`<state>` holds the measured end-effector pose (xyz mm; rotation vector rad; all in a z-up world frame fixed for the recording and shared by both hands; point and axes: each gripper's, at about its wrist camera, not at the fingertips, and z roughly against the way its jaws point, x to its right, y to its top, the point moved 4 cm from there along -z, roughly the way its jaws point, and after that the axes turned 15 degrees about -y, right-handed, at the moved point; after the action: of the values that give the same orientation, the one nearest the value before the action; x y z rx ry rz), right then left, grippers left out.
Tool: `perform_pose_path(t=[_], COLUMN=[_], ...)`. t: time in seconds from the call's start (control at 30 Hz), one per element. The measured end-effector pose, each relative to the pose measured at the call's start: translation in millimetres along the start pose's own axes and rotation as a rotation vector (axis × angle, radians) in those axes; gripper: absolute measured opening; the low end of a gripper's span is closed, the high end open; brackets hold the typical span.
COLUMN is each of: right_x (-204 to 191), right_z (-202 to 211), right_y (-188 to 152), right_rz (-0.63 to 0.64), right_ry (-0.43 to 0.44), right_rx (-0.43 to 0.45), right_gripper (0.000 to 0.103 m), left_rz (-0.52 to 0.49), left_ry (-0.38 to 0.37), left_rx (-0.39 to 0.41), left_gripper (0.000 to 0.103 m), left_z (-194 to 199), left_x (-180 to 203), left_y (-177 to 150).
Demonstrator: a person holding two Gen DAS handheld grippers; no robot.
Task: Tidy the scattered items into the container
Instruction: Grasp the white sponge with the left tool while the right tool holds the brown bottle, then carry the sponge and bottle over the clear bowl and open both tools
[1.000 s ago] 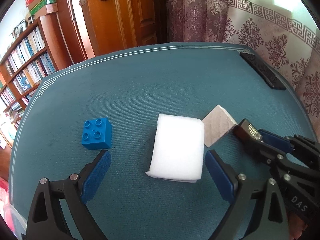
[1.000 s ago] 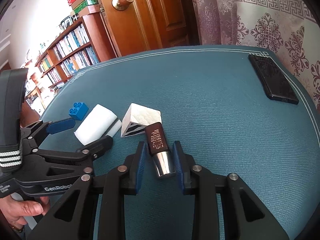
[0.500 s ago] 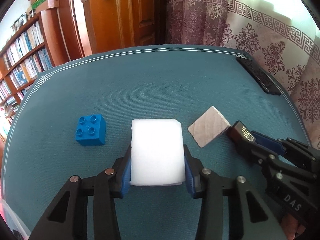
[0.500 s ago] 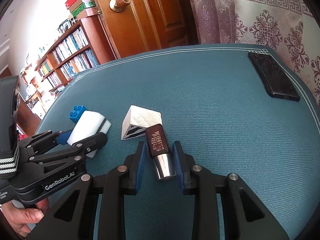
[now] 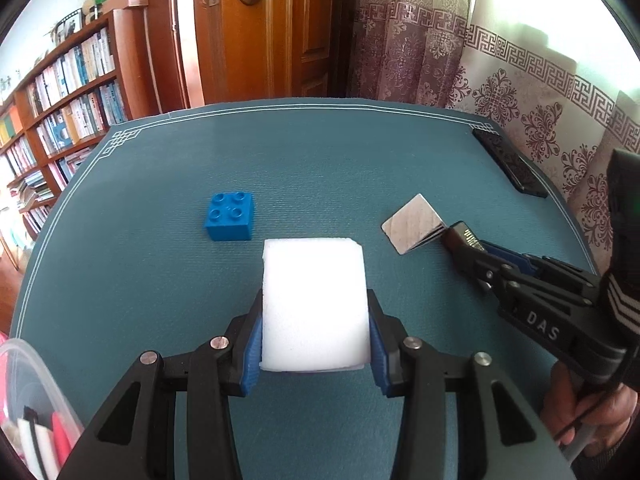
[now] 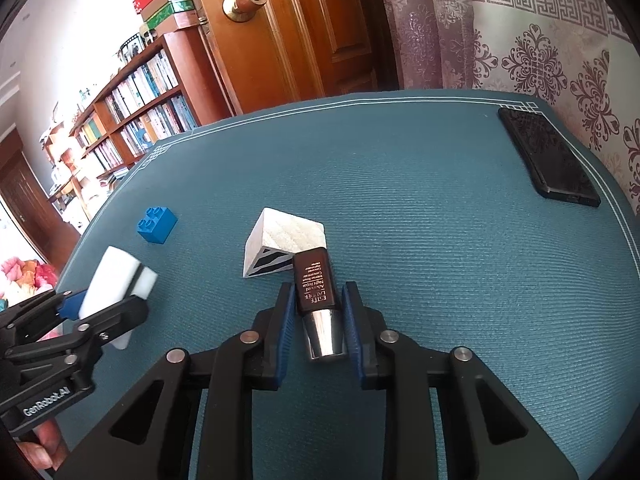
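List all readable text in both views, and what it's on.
"DAS": right gripper body, seen from the left wrist view.
"GenRobot.AI": left gripper body, seen from the right wrist view.
"ESTEE LAUDER", "Advanced Night Repair": dark cosmetic bottle; smaller lines are unreadable.
Book spines on the bookshelf: too small.

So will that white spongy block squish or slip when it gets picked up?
Probably it squishes a little: the white foam block looks soft, and the left gripper is shut on its sides. It likely weighs very little for its size. Slipping seems unlikely, since the blue pads press flat against its matte sides.
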<state>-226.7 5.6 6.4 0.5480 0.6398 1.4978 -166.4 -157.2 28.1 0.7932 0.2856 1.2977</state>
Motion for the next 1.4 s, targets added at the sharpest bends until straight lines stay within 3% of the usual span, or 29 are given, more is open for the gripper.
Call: perform_pose_path(t=[0.63, 0.97, 1.4], right_x=[-43.3, -85.9, -144.2], right_z=[50.3, 73.2, 101.5], right_y=[-6.3, -21.0, -36.7], right_rz=[0.005, 0.067, 0.09], right_ry=[0.255, 0.344, 0.441], right_rx=[-0.004, -0.03, -0.073], right_gripper=[0.024, 0.024, 0.024], left_rz=[0.064, 0.146, 0.233], left_ry=[0.07, 0.184, 0.257], left_rx=[0.099, 0.16, 0.177], left_gripper=[0.048, 0.048, 0.049], left_z=[78.7, 137.0, 159.5], left_x=[-29.2, -90.0, -152.4], left_y=[-23.0, -45.4, -68.1])
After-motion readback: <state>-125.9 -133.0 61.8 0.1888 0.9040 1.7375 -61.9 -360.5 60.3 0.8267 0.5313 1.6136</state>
